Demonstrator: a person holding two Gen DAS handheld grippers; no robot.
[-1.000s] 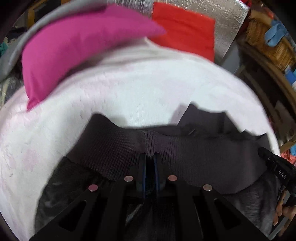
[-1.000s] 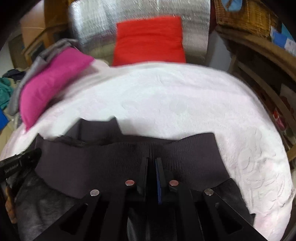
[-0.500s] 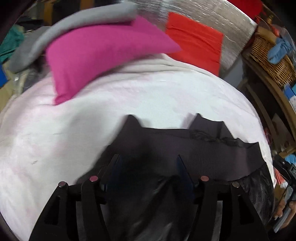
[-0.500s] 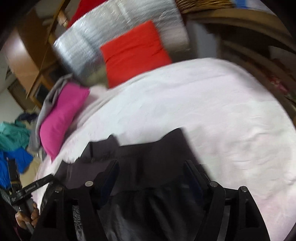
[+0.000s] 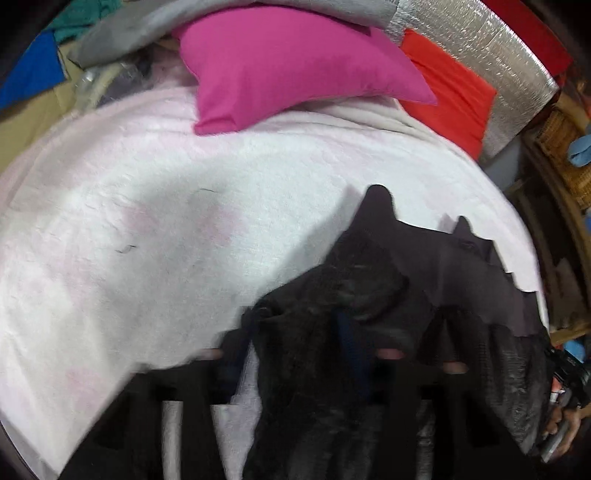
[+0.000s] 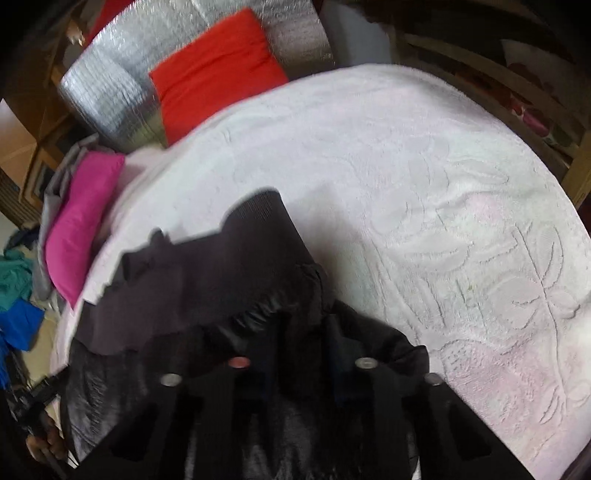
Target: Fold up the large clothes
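dark garment (image 6: 207, 280) between right hand-held gripper (image 6: 299, 365) fingers

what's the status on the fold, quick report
Left gripper open over the dark garment. Right gripper open, garment lying loose on the white bedspread. Pink pillow well beyond, not in the way.

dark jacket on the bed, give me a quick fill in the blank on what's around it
1. The dark jacket lies on a pale pink ____.
2. The pillow nearest the grey cloth is coloured ____.
3. The red cushion leans against a shiny ____ padded panel.
4. Both pairs of jaws stand ____ above the jacket.

Missing words: blanket; magenta; silver; open
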